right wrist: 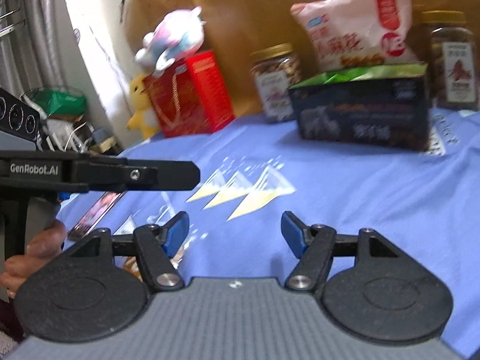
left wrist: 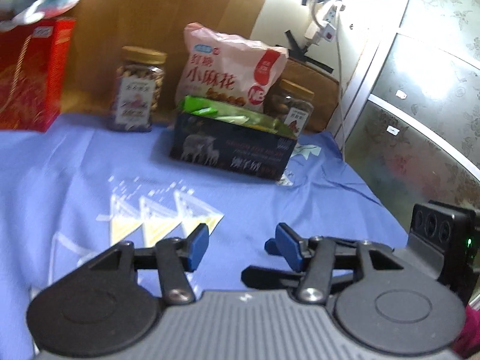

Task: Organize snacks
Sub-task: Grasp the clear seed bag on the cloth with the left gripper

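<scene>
A dark box [left wrist: 234, 147] with green packets [left wrist: 234, 114] in it stands at the back of the blue cloth [left wrist: 90, 165]. A pink snack bag [left wrist: 231, 69] leans behind it, and a gold-lidded jar stands on either side [left wrist: 138, 90] [left wrist: 294, 105]. My left gripper [left wrist: 240, 240] hangs open over the cloth, well short of the box, with nothing between its blue pads. The right wrist view shows the same box [right wrist: 363, 111], bag [right wrist: 357, 27] and jars [right wrist: 274, 81] [right wrist: 453, 60]. My right gripper [right wrist: 235, 228] is open and empty above the cloth.
A red box [right wrist: 192, 96] with a plush toy [right wrist: 174, 39] on top stands at the back left, beside a yellow plush [right wrist: 141, 105]. A phone [right wrist: 96, 210] lies at the cloth's left edge. Cardboard [left wrist: 165, 9] lines the back. A cabinet [left wrist: 420, 105] is on the right.
</scene>
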Demonstrator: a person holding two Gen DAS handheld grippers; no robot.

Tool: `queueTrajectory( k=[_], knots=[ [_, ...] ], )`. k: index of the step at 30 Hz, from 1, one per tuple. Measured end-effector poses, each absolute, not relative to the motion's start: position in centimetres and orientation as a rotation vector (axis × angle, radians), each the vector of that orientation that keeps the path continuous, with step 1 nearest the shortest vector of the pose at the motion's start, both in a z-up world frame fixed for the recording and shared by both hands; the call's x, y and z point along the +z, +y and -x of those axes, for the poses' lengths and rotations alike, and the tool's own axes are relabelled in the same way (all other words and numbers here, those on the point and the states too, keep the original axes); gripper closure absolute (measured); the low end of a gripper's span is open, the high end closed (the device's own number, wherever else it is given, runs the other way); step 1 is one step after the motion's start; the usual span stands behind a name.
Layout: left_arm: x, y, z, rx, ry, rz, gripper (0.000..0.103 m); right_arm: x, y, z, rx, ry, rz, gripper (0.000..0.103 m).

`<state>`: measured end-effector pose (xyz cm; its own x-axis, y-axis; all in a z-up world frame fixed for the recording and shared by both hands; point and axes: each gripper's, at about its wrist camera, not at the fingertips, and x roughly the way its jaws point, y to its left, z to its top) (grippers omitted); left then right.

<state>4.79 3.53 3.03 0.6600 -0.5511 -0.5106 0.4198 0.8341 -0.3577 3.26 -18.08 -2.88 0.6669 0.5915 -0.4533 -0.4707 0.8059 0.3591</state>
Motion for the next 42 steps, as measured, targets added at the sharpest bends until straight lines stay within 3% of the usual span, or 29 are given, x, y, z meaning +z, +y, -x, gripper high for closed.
queueTrajectory(
  k=[8, 27, 37, 42],
  knots=[
    [0.8, 6.4, -3.6, -0.504, 0.702, 0.288, 0.051, -3.5, -17.3, -3.0, 0.623, 0.622, -0.207, 0.033],
    [1.2, 13.3, -1.1, -0.458, 0.700, 0.398, 0.049, -3.5, -15.1, -1.6, 0.717, 0.611, -0.124, 0.033],
    [-2.3, 11.2, -1.2, -0.523, 0.832, 0.448, 0.046, -4.1, -12.5, -0.4, 0.823, 0.636, 0.022, 0.032],
    [-2.7, 11.9, -1.5, -0.530, 0.832, 0.505, 0.046, -4.2, -13.6, -1.2, 0.852, 0.668, -0.082, 0.029]
  ],
)
